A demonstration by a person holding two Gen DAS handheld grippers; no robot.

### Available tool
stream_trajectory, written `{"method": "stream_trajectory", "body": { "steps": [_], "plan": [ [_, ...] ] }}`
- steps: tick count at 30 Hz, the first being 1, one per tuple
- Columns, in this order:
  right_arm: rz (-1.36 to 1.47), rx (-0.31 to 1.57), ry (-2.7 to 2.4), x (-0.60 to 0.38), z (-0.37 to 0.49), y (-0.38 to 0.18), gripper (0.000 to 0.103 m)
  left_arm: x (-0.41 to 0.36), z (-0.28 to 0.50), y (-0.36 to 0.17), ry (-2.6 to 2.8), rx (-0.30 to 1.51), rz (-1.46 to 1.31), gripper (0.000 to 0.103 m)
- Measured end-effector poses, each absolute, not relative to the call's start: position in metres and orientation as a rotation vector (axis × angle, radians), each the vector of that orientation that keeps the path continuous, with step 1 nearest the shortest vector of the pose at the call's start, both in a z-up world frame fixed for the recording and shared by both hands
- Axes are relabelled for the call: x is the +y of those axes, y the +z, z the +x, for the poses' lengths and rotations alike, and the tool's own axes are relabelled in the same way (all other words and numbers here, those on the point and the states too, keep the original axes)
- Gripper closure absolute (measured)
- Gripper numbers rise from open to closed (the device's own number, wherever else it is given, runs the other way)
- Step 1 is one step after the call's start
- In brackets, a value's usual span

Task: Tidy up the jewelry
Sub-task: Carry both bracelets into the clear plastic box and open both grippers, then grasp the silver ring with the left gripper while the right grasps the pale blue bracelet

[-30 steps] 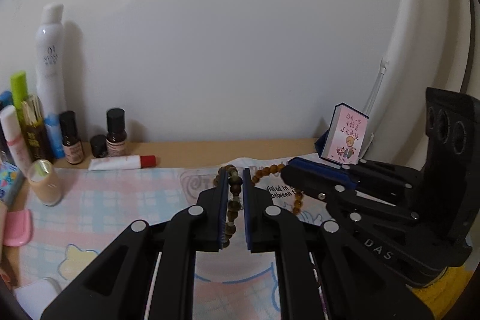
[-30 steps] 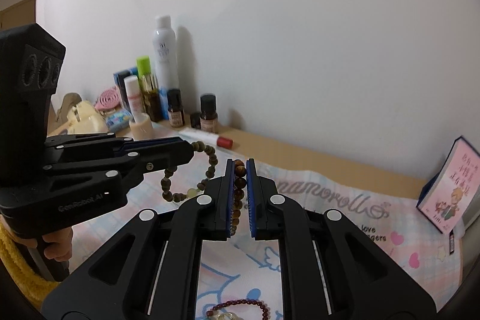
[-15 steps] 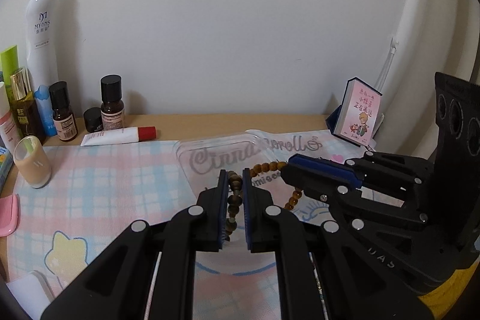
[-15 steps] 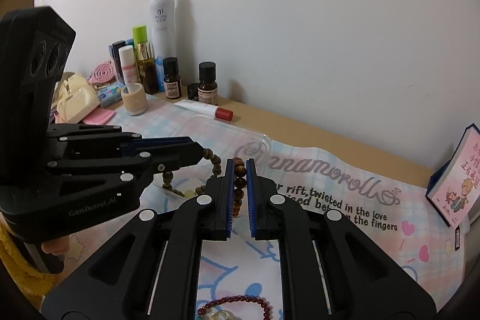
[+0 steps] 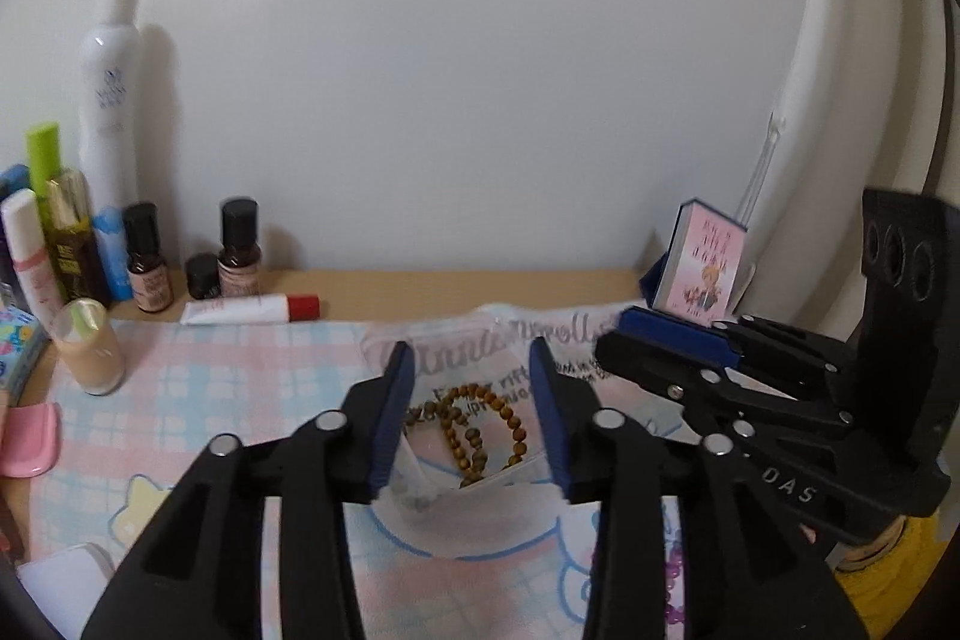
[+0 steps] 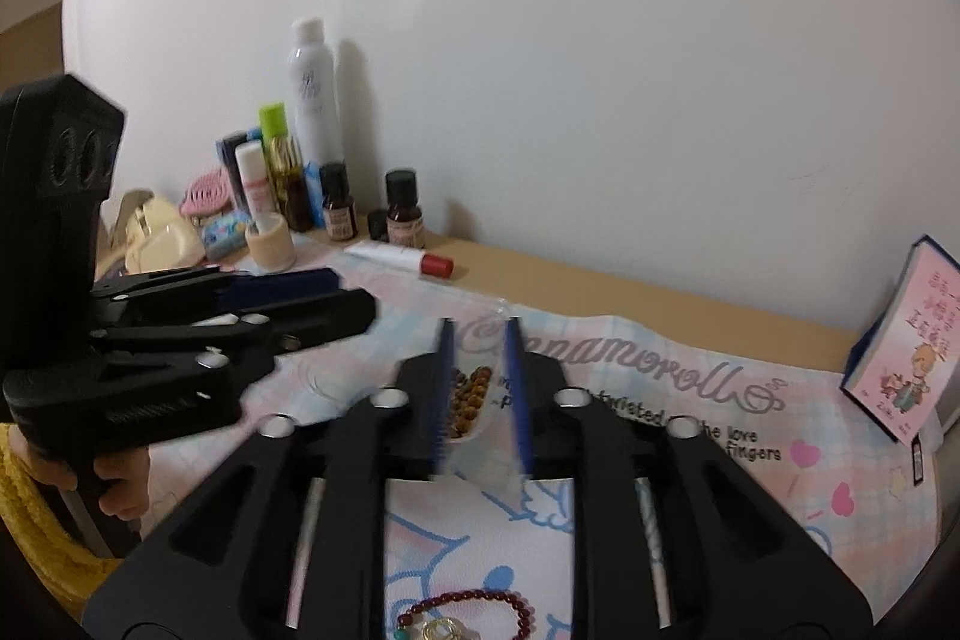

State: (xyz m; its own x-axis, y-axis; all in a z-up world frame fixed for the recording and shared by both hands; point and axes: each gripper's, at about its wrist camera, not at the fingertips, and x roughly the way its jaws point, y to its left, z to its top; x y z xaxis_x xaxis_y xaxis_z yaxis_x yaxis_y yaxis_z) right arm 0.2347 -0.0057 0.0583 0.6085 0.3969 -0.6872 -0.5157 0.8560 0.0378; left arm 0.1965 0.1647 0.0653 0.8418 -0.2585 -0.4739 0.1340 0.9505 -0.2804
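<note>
Both my left tongs (image 5: 473, 415) and right tongs (image 6: 480, 391) now spread, wooden bead bracelet (image 5: 474, 430) released into clear tray (image 5: 420, 490) between them; item stowed.

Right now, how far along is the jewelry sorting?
Done: the brown bead bracelet lies in the clear tray on the mat. In hand: nothing; the left tongs and right tongs are both open around it. Left: the dark red bead bracelet, with a gold piece beside it, lies on the mat outside the tray.
</note>
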Motion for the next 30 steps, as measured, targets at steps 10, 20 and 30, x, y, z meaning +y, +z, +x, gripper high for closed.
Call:
{"method": "stream_trajectory", "body": {
  "steps": [10, 20, 30],
  "plan": [
    [-0.153, 0.759, 0.420, -0.073, 0.193, 0.068, 0.061, 0.133, 0.127, 0.057, -0.182, 0.604, -0.088, 0.039],
    [-0.105, 0.866, 0.290, -0.149, 0.143, 0.047, 0.061, 0.120, 0.081, 0.021, -0.221, 0.703, -0.064, 0.039],
    [-0.061, 0.982, 0.212, -0.182, 0.126, 0.009, 0.070, 0.108, 0.058, 0.000, -0.254, 0.747, -0.005, 0.039]
  ]
}}
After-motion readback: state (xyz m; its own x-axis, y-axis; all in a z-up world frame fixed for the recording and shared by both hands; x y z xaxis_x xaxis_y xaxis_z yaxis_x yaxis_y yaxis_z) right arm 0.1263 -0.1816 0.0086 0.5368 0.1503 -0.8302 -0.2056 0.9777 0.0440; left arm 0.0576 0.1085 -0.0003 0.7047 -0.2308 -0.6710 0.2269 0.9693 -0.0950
